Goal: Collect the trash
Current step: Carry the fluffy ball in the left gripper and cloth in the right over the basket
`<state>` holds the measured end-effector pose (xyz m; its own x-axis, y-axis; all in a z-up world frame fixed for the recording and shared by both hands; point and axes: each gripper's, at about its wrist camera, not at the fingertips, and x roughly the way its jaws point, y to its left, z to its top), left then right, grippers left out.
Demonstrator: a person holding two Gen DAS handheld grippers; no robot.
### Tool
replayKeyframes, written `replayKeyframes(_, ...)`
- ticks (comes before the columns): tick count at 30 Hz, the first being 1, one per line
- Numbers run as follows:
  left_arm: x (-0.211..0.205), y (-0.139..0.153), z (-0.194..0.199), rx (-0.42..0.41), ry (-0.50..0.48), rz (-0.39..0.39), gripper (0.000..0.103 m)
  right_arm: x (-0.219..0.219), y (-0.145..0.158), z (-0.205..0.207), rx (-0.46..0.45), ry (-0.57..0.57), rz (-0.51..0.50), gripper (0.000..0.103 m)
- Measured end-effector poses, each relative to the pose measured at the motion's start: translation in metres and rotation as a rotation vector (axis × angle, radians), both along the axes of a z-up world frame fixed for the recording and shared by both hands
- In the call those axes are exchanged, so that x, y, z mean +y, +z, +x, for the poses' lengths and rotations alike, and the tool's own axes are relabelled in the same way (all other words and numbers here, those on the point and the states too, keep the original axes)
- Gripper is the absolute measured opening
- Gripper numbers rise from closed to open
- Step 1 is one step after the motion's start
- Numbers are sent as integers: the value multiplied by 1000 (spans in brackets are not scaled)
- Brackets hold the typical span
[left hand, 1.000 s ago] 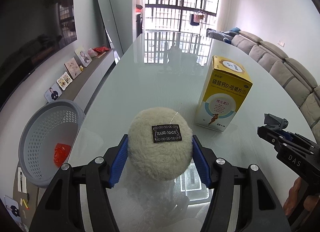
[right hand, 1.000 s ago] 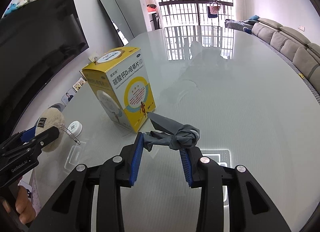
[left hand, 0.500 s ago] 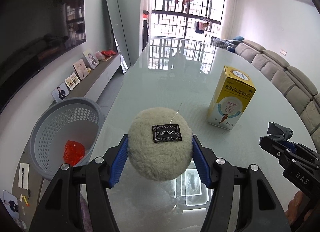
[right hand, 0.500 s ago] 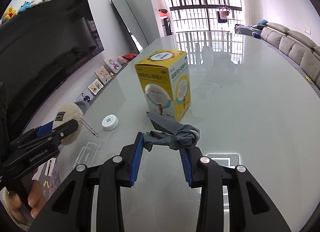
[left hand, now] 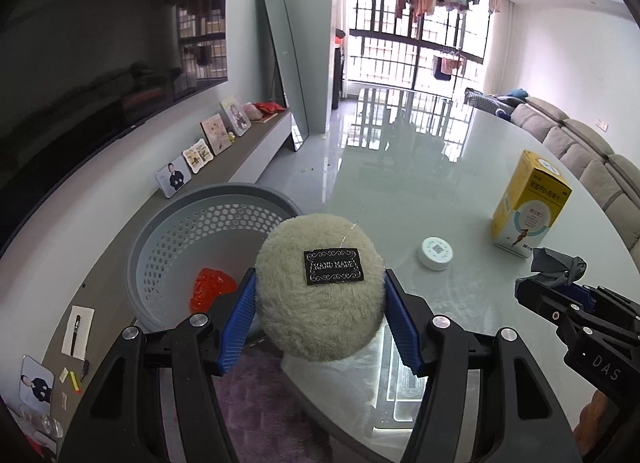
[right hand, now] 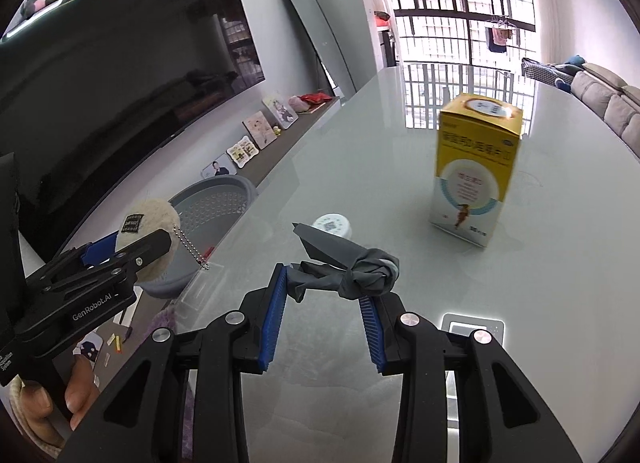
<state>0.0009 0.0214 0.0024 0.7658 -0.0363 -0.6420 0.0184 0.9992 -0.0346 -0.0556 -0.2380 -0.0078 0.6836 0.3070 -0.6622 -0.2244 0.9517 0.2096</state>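
My left gripper (left hand: 320, 295) is shut on a cream fluffy pompom (left hand: 320, 291) with a black label and a bead chain. It hangs at the table's left edge, beside the grey perforated basket (left hand: 192, 223) on the floor. A red wrapper (left hand: 210, 287) lies in the basket. My right gripper (right hand: 326, 287) is shut on a knotted grey bag (right hand: 352, 267) above the table. The pompom (right hand: 146, 235) and basket (right hand: 216, 199) also show in the right wrist view.
A yellow medicine box (left hand: 528, 203) and a white round lid (left hand: 436, 253) stand on the glossy white table (left hand: 400, 167). A low TV shelf with photo frames (left hand: 200, 151) runs along the left wall. A sofa (left hand: 580, 151) lies to the right.
Both grippers have swung left and pulled back, each still holding its item. The pompom is now at the table's edge, close to the basket. The white lid has come into view.
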Motion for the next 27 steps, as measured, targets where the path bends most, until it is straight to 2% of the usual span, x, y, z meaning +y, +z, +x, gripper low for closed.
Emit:
replayKeyframes(12,72,-22,25,39,124,-62,60,109,2,58,20,177,-3,35)
replayKeyframes(27,142,-62,71,80,222,-128,60,204,-16,138,58,291,-136,35)
